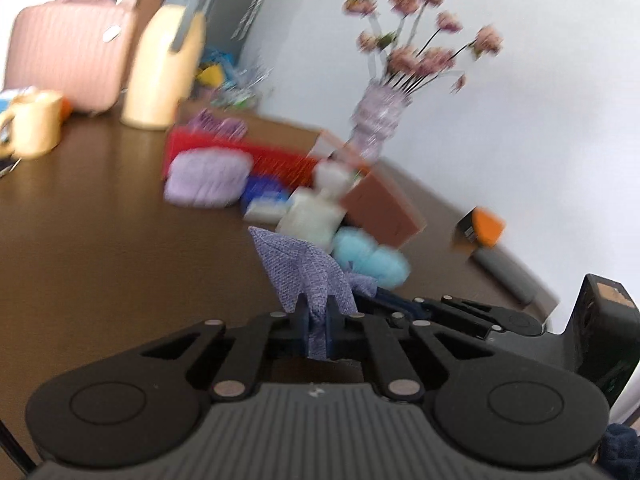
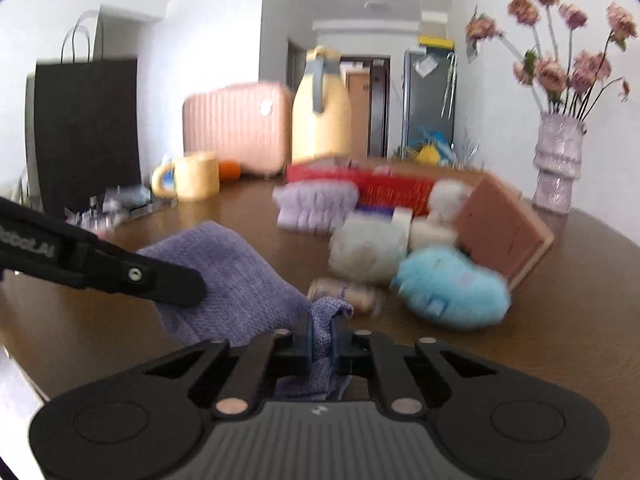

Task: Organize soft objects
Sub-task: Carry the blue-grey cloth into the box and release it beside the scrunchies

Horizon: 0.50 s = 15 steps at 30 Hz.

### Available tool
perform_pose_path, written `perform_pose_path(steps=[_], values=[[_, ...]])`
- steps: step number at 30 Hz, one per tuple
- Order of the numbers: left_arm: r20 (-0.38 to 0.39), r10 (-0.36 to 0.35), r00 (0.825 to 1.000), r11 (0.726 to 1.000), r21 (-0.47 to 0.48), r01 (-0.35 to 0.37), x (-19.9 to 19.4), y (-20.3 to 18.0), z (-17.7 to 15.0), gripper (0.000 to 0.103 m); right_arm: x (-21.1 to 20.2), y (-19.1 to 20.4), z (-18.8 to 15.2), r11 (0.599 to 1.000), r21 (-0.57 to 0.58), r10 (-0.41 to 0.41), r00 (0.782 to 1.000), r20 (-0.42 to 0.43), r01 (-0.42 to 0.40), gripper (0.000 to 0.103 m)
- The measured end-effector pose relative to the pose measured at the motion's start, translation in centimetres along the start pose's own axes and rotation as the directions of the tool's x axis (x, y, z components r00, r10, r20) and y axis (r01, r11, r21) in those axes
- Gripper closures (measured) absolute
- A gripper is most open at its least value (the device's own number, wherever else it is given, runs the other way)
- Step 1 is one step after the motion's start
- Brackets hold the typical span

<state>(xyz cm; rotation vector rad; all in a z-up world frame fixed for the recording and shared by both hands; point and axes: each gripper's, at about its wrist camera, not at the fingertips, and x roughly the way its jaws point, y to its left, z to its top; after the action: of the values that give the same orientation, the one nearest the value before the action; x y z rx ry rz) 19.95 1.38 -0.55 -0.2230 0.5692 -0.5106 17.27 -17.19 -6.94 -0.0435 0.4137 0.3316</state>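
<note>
On the brown tabletop (image 2: 540,340), both my grippers pinch the same purple cloth (image 2: 236,280). My left gripper (image 1: 318,312) has its fingers closed tight on a bunched corner; the cloth fans upward from the pinch in a crumpled peak. My right gripper (image 2: 321,334) likewise has its fingers closed on another gathered edge, with the rest of the fabric spreading left and a loose fold hanging below. In the right wrist view, the left gripper's black body crosses over the cloth from the left edge.

Beyond the cloth lies a cluster of soft things, motion-blurred: a light blue plush (image 2: 452,288) nearest, a white plush (image 2: 368,248) just behind it, a lavender fluffy item (image 2: 316,208) further back, against a red basket (image 2: 384,186). A brown box (image 2: 500,228) is tilted, touching the blue plush's right side.

Further back: yellow mug (image 2: 196,176), yellow jug (image 2: 320,116), pink case (image 2: 236,128), black paper bag (image 2: 86,128). A vase of pink flowers (image 2: 558,160) stands at the right, near the wall.
</note>
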Motion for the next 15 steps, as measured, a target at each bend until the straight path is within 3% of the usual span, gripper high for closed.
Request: perform_pose_path(steps=[5,7,9,13,15], values=[[0.088,-0.063,0.994,0.995,0.078,0.056,3.2,0.2,8.3,0.095,-0.8,-3.6,6.2,0.999,0.027,0.021,0.994,0.107,-0.024,0.095],[0.095,-0.030,0.995,0.996,0.089,0.021,6.2,1.3,11.9,0.094,0.9,-5.8,9.8,0.999,0.025,0.021,0.992,0.125,-0.024,0.095],[0.078,0.049,0.996,0.993,0.105,-0.057,10.4,2.9,15.1,0.094,3.7,-7.5,13.7,1.000,-0.014,0.030,0.993,0.113,-0.028,0.094],[-0.033,0.139,0.990,0.989,0.064,-0.137,18.7,7.5,19.5,0.094,13.4,-9.6,20.2,0.990,-0.139,0.017,1.000,0.004,-0.017,0.094],[-0.082,0.185,0.979,0.981,0.080,-0.178,21.8,9.0,20.8,0.094,19.2,-10.9,22.0,0.994,-0.102,0.027,0.995,-0.094,-0.037,0.094]])
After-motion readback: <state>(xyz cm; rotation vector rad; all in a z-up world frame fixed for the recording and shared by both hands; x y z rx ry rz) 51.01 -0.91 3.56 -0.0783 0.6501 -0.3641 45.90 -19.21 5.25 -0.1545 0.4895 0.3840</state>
